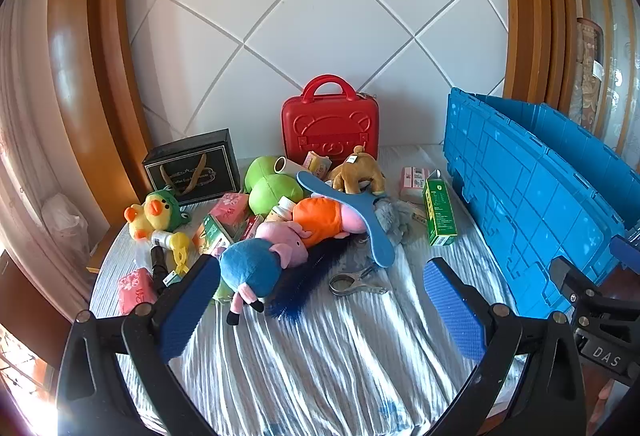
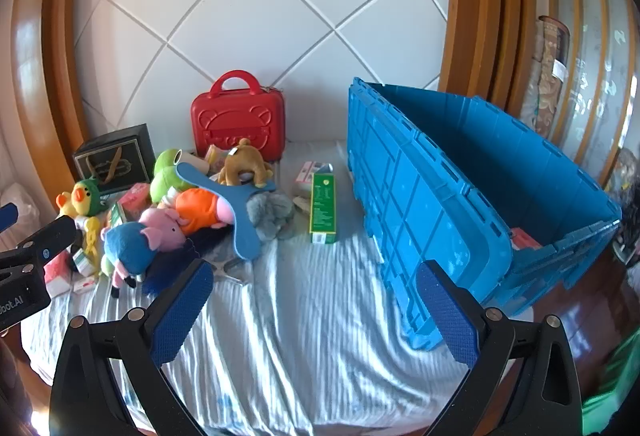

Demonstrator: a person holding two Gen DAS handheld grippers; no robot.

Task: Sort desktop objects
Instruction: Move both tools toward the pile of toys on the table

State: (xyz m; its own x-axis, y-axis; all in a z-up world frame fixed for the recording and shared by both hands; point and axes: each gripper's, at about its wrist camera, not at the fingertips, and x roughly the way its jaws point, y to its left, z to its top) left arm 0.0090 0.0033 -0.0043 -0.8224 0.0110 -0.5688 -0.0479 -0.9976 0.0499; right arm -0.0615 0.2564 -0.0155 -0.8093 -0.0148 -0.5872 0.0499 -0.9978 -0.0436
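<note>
Toys and boxes (image 1: 280, 232) lie heaped on the striped cloth (image 1: 320, 348) left of the blue crate (image 2: 420, 196), nearly all unsorted. One pink item (image 2: 524, 239) shows inside the crate; the rest of its floor is hidden. Left gripper (image 1: 320, 304) and right gripper (image 2: 316, 312) both hover spread, empty.

Bare striped cloth (image 2: 304, 316) lies open straight ahead of the spread fingers. The toy heap (image 2: 192, 212) blocks ahead-left. The blue crate (image 2: 432, 196) walls off the right.
</note>
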